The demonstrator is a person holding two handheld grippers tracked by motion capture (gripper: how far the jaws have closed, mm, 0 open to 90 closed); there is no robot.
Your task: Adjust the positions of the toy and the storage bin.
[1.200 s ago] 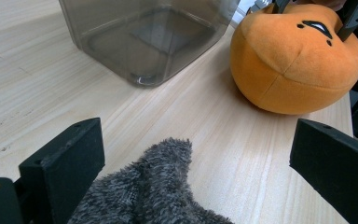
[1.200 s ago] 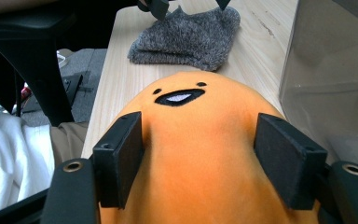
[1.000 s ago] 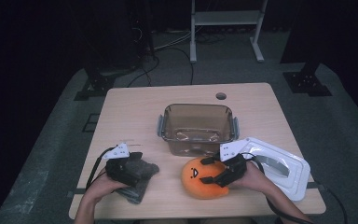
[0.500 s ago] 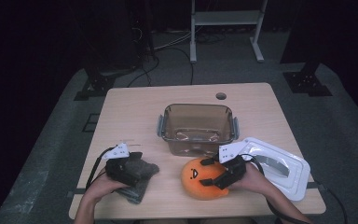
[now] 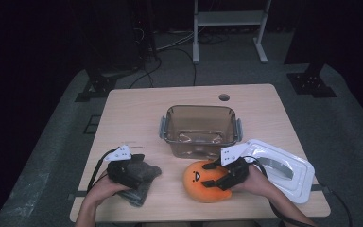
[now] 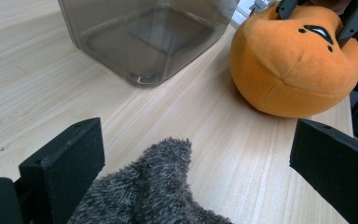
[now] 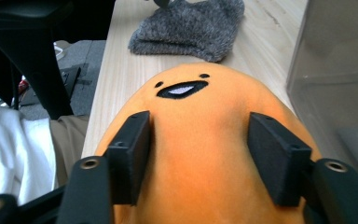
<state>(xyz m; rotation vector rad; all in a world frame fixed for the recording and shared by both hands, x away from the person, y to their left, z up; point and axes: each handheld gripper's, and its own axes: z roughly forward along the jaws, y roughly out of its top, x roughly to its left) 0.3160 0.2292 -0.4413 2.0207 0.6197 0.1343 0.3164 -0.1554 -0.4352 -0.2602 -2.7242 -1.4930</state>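
A: Left edge first. What is seen at the left gripper (image 5: 131, 166)?

B: It is held low over the grey fuzzy cloth (image 5: 139, 182) at the near left of the table (image 5: 137, 113). In the left gripper view the jaws are spread wide, with a tuft of the cloth (image 6: 154, 186) lying between them. The pads are not pressed on it; bare wood is visible on both sides of the tuft.

A: Middle of the table?

B: A clear brown-tinted container (image 5: 200, 130) is set upright there, without a lid, side latches folded down. Nothing can be made out inside it.

A: And nearer the person?

B: The orange plush toy (image 5: 203, 181) is noted, resting on the table just in front of the container, with a small black face on it. It is gripped by the right gripper (image 5: 216, 175). In the right gripper view both pads are sunk into the plush (image 7: 200, 140), one on each flank, the face pointing away from the camera. The jaws have just been closing, with the toy between them.

A: Is the toy lifted?

B: That cannot be told; it appears seated on the wood.

A: Far right?

B: A white lid (image 5: 276, 168) is laid flat near the table's right corner, just beside the right hand (image 5: 260, 182).
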